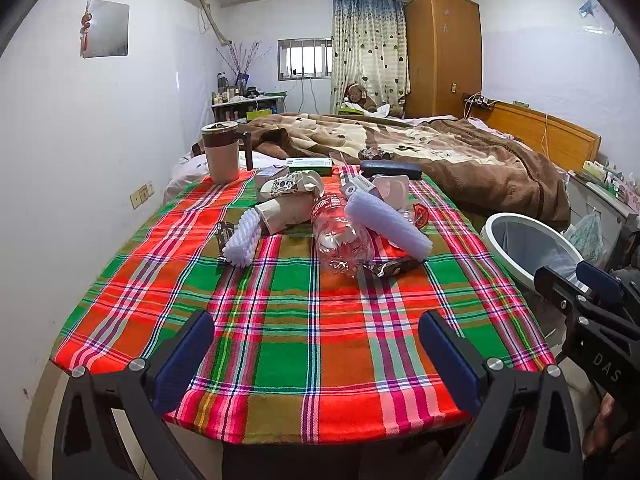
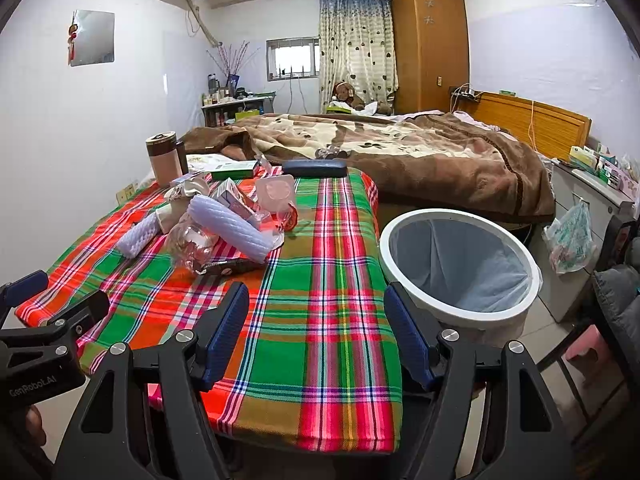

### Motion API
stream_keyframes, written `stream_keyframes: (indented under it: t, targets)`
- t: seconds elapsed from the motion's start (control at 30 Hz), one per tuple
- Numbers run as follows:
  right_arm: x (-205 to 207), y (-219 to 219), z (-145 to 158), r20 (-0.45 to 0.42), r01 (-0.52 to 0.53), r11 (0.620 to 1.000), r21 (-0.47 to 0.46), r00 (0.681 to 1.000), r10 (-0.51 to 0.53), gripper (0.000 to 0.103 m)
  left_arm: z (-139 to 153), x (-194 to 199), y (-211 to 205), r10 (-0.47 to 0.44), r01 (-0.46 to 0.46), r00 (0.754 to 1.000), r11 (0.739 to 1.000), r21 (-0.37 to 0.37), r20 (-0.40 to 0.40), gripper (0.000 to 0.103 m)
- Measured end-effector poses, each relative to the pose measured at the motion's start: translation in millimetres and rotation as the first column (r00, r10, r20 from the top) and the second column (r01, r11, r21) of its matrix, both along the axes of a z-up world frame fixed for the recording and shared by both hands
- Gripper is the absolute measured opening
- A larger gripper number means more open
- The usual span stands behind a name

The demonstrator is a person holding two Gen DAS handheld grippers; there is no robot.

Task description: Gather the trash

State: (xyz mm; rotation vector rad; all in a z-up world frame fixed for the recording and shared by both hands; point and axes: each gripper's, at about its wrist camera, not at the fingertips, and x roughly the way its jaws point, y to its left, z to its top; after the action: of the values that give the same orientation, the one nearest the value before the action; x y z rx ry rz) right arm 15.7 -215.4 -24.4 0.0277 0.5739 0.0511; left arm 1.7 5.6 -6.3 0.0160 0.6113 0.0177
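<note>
1. The left gripper (image 1: 316,356) is held over the near edge of the table; its blue-padded fingers (image 1: 186,354) are spread wide, with nothing between them.
2. The right gripper (image 2: 316,336) is held likewise over the table's near right corner, fingers (image 2: 224,330) parted and empty.
3. The table is covered by a plaid cloth (image 1: 304,320) in red, green and pink; its near half is bare.
4. A bin (image 2: 460,264) with a white rim and a pale liner is seen just beside the table's right edge, on the floor.
5. The trash is heaped at mid-table: a crushed clear bottle (image 1: 340,240), a dark wrapper (image 1: 396,266) touching it, a foam sleeve (image 1: 386,224) laid across both, a second foam net (image 1: 242,240) to the left, and a paper cup (image 1: 276,216) on its side.
6. Behind the heap are shown a mug (image 1: 222,152), a green box (image 1: 310,165) and a dark case (image 1: 390,169) at the far edge.
7. Beyond the table, a bed under a brown blanket (image 1: 440,152) is seen.
</note>
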Motion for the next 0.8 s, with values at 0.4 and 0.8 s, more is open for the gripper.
stream_keyframes:
  t: [0.4, 0.8]
  targets:
    - [52, 16, -3, 0.014, -0.117, 0.993, -0.017, 0.993, 0.117, 0.071, -13, 50, 35, 0.014, -0.013, 0.998, 1.000, 0.007, -0.063, 0.103]
    - [113, 52, -19, -0.073, -0.304, 0.953, 0.000, 0.950, 0.303, 0.071, -19, 104, 59, -0.071, 0.060, 0.990, 0.994, -0.095, -0.120, 0.100]
